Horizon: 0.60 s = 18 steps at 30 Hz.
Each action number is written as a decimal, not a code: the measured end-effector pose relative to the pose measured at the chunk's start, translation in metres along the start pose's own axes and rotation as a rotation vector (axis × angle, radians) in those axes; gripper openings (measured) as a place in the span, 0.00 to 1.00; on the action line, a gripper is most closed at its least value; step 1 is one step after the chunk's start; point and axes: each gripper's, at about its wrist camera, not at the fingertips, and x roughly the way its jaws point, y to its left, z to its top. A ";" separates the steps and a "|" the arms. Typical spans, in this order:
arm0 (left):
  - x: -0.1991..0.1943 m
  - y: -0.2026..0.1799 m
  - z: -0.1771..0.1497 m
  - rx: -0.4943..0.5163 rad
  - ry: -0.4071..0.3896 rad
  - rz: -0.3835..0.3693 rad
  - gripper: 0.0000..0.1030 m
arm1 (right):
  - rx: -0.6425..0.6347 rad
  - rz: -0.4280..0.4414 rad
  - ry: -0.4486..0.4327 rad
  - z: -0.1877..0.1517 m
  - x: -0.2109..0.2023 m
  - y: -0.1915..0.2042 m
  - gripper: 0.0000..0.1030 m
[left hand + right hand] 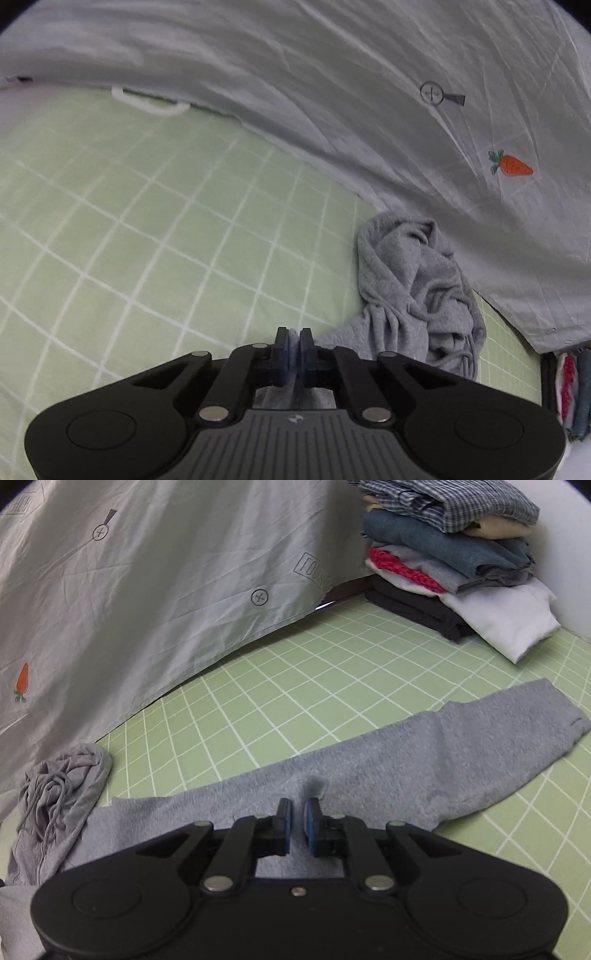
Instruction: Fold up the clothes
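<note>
Left hand-held gripper (pixel 294 345) is pinched tight on a fold of the grey sweatpants (pixel 424 753), while our right hand-held gripper (pixel 297 814) hovers just above the cloth with its pads a narrow gap apart, gripping nothing that we can see. One leg lies stretched flat across the green checked bed sheet (pixel 295 686); the waistband end (pixel 417 288), drawstring tangled, sits bunched against the grey quilt (pixel 332 92). A stack of folded clothes (pixel 454 565) waits in the far corner. Pulling from here, we risk dragging the bunched end into creases, or snagging the drawstring, because only one side is held.
</note>
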 end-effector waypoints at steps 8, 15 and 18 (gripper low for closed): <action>0.000 0.006 0.017 0.076 -0.075 0.113 0.01 | -0.026 -0.018 0.027 -0.008 0.008 0.005 0.09; -0.019 0.010 0.004 0.092 -0.051 0.146 0.42 | -0.037 0.008 0.008 -0.005 -0.004 0.017 0.09; -0.031 0.007 -0.018 0.139 -0.040 0.195 0.61 | -0.042 0.021 -0.002 -0.003 -0.010 0.024 0.09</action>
